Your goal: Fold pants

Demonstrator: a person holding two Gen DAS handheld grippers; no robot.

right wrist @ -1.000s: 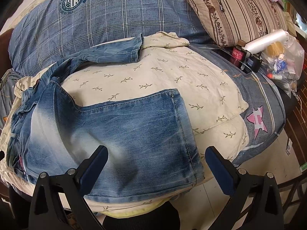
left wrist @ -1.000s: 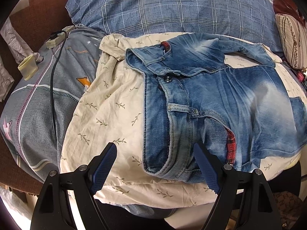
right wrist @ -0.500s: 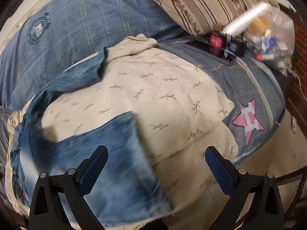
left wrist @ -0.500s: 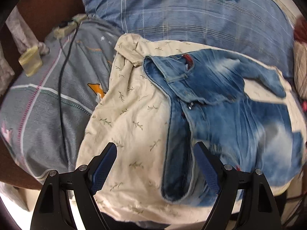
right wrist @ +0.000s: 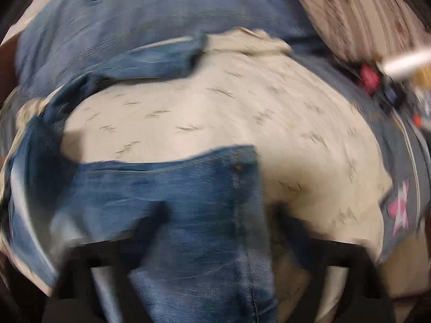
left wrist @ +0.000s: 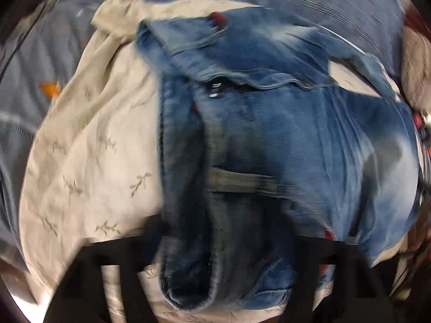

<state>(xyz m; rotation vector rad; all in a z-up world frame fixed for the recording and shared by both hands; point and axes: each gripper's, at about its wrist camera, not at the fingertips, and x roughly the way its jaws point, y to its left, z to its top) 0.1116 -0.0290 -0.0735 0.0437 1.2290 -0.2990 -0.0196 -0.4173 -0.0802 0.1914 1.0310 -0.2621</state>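
The blue denim pants (left wrist: 269,140) lie spread on a cream leaf-print sheet (left wrist: 89,148). In the blurred left wrist view the waistband end with its button (left wrist: 215,90) lies close in front, and my left gripper (left wrist: 223,242) is open with the waistband between its jaws. In the blurred right wrist view a pant leg with its hem (right wrist: 188,202) lies between the open jaws of my right gripper (right wrist: 218,223). The other leg (right wrist: 150,62) stretches across the back. Neither gripper holds anything.
A blue plaid pillow (right wrist: 161,5) lies behind the pants and a striped pillow (right wrist: 363,13) at back right. A grey quilt with a pink star (right wrist: 401,210) lies to the right, with small clutter (right wrist: 390,80) beyond it.
Both grippers moved down and forward toward the pants, which now look much larger. The left one now straddles the waistband, the right one the leg hem. Both views are motion-blurred.
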